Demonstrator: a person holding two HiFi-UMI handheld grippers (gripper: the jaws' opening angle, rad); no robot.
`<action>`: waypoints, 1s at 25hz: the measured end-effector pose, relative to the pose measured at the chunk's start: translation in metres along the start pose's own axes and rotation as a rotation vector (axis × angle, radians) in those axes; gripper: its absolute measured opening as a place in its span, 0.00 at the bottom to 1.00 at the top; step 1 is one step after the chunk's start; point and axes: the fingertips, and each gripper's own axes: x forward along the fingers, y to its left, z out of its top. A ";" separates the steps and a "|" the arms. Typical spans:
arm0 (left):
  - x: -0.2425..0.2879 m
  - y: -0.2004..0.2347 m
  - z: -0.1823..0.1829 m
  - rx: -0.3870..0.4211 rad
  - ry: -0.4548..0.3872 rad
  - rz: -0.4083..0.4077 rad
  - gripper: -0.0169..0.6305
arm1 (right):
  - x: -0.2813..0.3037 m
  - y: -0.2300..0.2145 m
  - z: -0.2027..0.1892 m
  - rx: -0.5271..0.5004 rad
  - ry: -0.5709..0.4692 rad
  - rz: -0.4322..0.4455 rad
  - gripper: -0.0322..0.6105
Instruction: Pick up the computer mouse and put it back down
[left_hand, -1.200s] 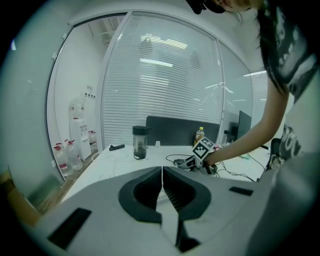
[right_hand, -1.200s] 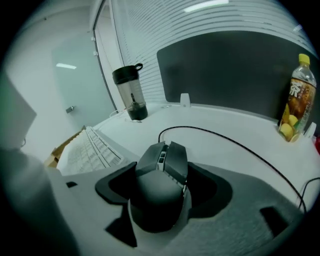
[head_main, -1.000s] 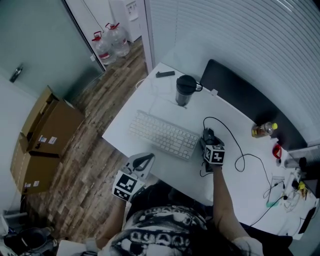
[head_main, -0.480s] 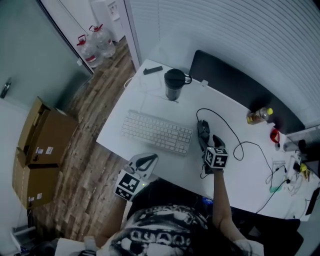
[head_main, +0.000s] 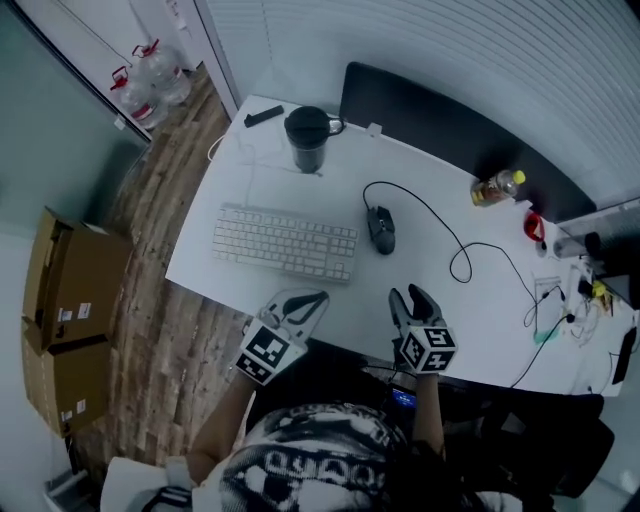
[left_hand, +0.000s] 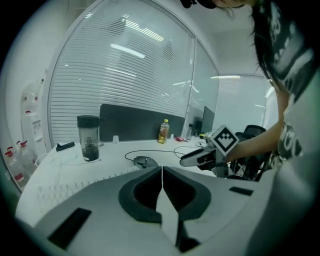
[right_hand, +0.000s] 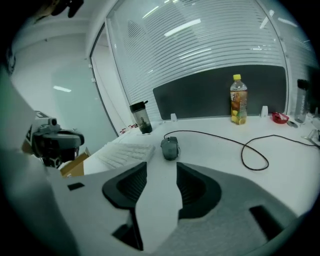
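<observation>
Matt mouse (head_main: 381, 229), smooth white desk (head_main: 330, 200), wooden floor (head_main: 160, 190), cardboard boxes (head_main: 70, 290)

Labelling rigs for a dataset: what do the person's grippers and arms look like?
The left gripper and right gripper have pale grey curved jaws with dark inner recesses; the right's have just been closing, nothing between them. Each carries a white cube with black square markers. The person wears a black-and-white patterned top; forearms are unsleeved.

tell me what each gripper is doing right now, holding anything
Left gripper: shut, empty.
Right gripper: open, jaws have just been closing, nothing between them; the mouse sits on the desk ahead.
</observation>
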 end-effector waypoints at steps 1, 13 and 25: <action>0.004 -0.005 -0.001 0.005 0.004 -0.014 0.03 | -0.008 0.002 -0.002 -0.004 -0.004 0.000 0.33; 0.022 -0.087 0.018 0.087 -0.021 -0.110 0.03 | -0.110 0.024 -0.003 -0.008 -0.129 0.028 0.26; -0.029 -0.198 0.001 0.146 -0.039 -0.130 0.03 | -0.201 0.065 -0.036 -0.063 -0.242 0.076 0.06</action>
